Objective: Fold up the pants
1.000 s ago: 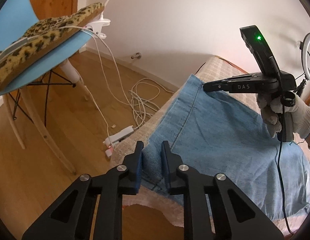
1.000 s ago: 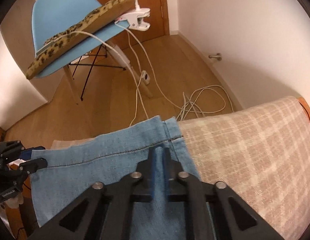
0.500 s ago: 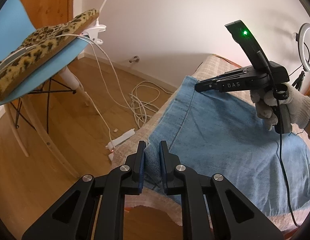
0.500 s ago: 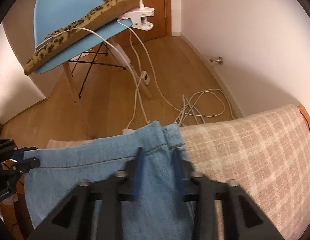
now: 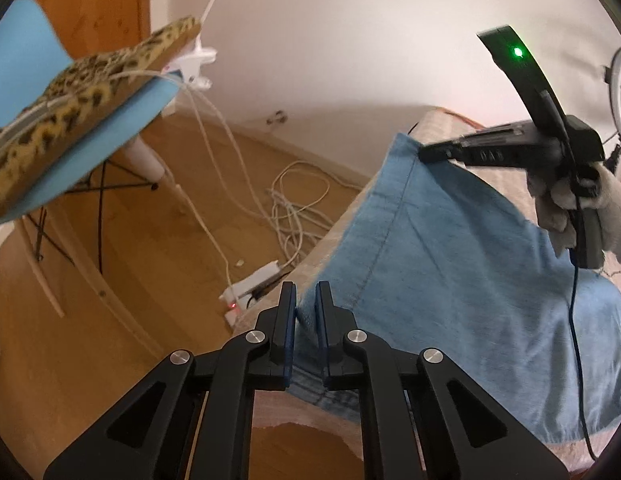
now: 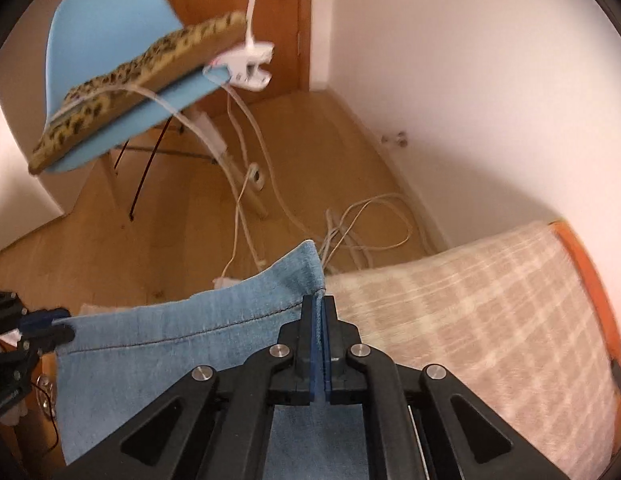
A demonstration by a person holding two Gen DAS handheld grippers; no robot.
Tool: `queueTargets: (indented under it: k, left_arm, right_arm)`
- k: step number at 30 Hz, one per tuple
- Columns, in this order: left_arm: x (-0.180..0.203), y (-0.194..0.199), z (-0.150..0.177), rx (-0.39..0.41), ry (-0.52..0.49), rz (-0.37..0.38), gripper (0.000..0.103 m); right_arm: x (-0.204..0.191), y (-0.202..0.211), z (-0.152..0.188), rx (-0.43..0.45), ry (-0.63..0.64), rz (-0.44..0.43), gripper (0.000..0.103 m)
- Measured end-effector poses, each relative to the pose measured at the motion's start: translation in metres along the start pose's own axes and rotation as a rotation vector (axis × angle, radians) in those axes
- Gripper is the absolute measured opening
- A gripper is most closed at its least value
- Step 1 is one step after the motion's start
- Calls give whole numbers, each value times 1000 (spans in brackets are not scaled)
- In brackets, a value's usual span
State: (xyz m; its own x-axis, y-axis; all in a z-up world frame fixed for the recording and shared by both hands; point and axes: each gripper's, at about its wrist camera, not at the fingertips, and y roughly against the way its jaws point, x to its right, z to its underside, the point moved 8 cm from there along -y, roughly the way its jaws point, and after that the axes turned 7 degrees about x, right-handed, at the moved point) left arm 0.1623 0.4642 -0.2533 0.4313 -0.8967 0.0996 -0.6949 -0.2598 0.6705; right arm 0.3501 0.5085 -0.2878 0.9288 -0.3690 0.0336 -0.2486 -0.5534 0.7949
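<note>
Light blue denim pants (image 5: 450,280) lie on a beige plaid bed cover (image 6: 470,320), their hem edge lifted and stretched between both grippers. My left gripper (image 5: 306,308) is closing its jaws on the near hem corner, with bunched denim pinched between the pads. My right gripper (image 6: 317,308) is closing tight on the other corner of the pants (image 6: 170,344), at the seam. In the left wrist view the right gripper (image 5: 424,154) grips the far corner, held by a gloved hand (image 5: 566,208). The left gripper (image 6: 58,328) shows at the left edge of the right wrist view.
A blue chair (image 6: 110,40) with a leopard-print cushion (image 5: 70,92) and a white clip lamp (image 6: 246,64) stands on the wooden floor. White cables (image 5: 294,208) and a power strip (image 5: 250,288) lie by the bed. A ring light (image 5: 620,92) stands at the far right.
The right jaws stood apart half a second ago and are now shut on the seam. The left jaws have narrowed on the denim. The hem edge has risen off the cover.
</note>
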Motion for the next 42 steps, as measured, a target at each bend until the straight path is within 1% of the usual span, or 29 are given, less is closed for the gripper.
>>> queueTargets:
  k: [1,2,3,4,7,8,9,10,11,13,14,15,16,17,18,22,24,25,26,27,30,33,35,38,42]
  left_arm:
    - [-3,1,1,3,-4,-20,8]
    - [-7,1,1,6,-8,-41,8]
    - [-12,2,1,6,-5,-58,8]
    - [-17,4,1,2,8,-64,8]
    - [-26,13,-3,4,21,-78,8]
    - [-26,17,-5,5,22,-74,8]
    - [-25,21,-7,9,24,-68,9]
    - [-22,27,-10,13,22,-58,11]
    - [-18,31,-12,15,17,-49,13]
    - [-4,43,-19,30,-5,-24,21]
    - [3,47,-21,32,-14,-8,23]
    - [17,55,-25,36,-29,23,30]
    - [27,61,-27,40,-41,44,39]
    - [40,69,-31,47,-57,69,43]
    - [49,75,-33,54,-68,86,45]
    - [104,106,-43,82,-133,194,47]
    - [132,119,-45,85,-159,250,51]
    - [150,128,-45,83,-176,290,51]
    - [170,136,-44,82,-199,325,52]
    - [181,140,-43,82,-215,344,52]
    - [231,158,-34,73,-279,429,52]
    - [282,172,-20,44,-330,518,53]
    - [320,178,-3,15,-371,576,53]
    - [362,183,21,-23,-423,629,53]
    - [395,179,52,-70,-475,660,53]
  right_arm:
    - [-3,-4,2,-10,11,5,3]
    - [-2,-5,4,-13,16,22,12]
    - [-3,-4,5,-10,13,24,28]
    - [-4,0,5,-1,8,19,32]
    - [1,21,6,14,-1,31,38]
    - [4,30,6,21,-9,34,39]
    - [6,39,5,29,-19,33,43]
    - [12,55,5,44,-37,40,47]
    - [16,67,6,54,-54,47,50]
    - [27,96,9,70,-100,50,57]
    - [30,111,10,75,-115,49,57]
    - [34,126,14,83,-128,56,58]
    - [39,145,18,90,-144,71,59]
    - [43,163,22,94,-157,82,59]
    - [47,181,25,102,-172,90,61]
    - [65,260,47,129,-255,118,65]
    - [73,301,63,136,-284,158,66]
    - [77,329,75,139,-298,186,66]
    - [79,347,83,142,-307,207,66]
    - [81,365,92,144,-317,228,67]
    - [90,434,132,154,-370,303,69]
    - [95,487,171,157,-410,379,70]
    - [100,525,207,158,-451,434,71]
    - [107,573,262,150,-509,511,73]
    - [120,630,357,132,-642,596,74]
